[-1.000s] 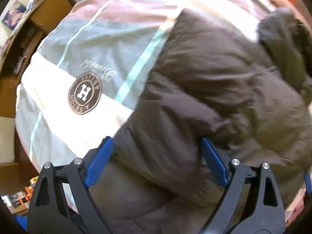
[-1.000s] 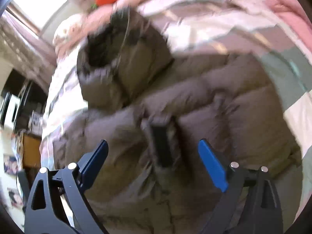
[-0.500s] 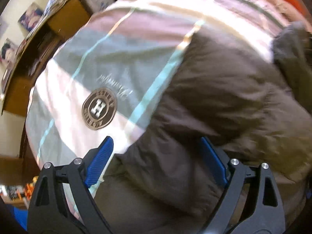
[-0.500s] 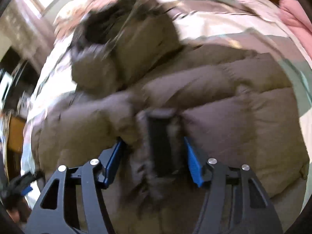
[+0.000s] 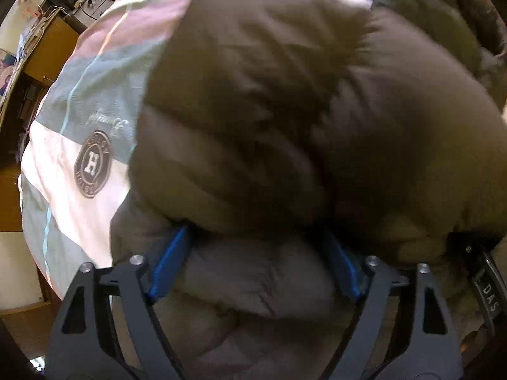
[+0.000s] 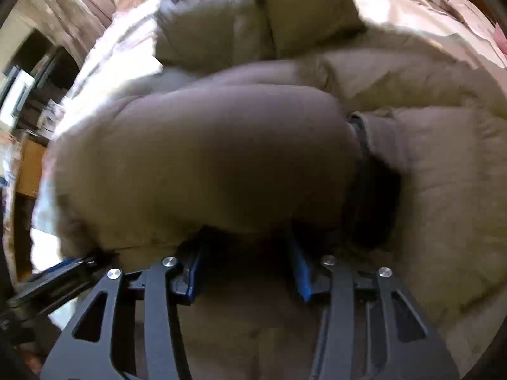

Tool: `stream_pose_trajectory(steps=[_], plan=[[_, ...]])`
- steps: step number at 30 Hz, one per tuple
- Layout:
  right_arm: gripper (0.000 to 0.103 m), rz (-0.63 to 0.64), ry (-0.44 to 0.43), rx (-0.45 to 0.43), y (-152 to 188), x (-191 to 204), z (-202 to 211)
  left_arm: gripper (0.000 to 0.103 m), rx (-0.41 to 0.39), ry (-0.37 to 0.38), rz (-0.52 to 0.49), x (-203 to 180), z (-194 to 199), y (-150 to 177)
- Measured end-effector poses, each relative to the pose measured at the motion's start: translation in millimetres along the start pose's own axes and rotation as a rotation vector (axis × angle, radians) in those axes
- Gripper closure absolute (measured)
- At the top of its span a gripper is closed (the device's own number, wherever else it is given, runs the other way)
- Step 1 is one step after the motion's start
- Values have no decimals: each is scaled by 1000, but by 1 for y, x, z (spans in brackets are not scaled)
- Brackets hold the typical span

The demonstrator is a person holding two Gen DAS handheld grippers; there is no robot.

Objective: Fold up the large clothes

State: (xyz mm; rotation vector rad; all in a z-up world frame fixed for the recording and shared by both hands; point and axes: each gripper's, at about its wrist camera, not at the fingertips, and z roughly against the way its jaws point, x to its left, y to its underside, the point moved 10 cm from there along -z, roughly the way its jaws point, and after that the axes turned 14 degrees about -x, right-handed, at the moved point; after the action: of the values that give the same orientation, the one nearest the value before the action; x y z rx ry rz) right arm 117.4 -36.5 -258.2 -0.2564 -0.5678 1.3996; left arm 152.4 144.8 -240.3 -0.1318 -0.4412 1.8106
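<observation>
A large brown puffer jacket (image 5: 285,110) lies on a bed and fills most of both views; in the right wrist view (image 6: 206,158) a thick fold of it bulges up close. My left gripper (image 5: 256,262) has its blue pads (image 5: 171,262) pressed into a thick roll of the jacket's lower part. My right gripper (image 6: 247,272) is narrowed on a bunch of jacket fabric, and a dark sleeve cuff (image 6: 370,190) hangs to its right. The fingertips of both are buried in fabric.
The jacket rests on a striped duvet (image 5: 79,101) with a round "H" badge (image 5: 93,163). A wooden desk (image 5: 47,50) stands beyond the bed's left edge. The other gripper's frame (image 5: 488,288) shows at the lower right of the left view.
Both grippers closed from wide open onto the jacket. The jacket's lower part has risen and rolled toward the hood, now filling both views much closer.
</observation>
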Motion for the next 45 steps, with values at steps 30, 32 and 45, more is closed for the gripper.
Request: stream_pose_trajectory(steps=[30,32,45], plan=[[27,-72,-18,148,43,-28,32,15,103,65,34,9,34,48],[27,-112,-77,83,23,-26,56,15,70,91,49,15,46,40],[20,-269,-30,-152,-75,-68,54,14,-157,61,76,17,64,-57]])
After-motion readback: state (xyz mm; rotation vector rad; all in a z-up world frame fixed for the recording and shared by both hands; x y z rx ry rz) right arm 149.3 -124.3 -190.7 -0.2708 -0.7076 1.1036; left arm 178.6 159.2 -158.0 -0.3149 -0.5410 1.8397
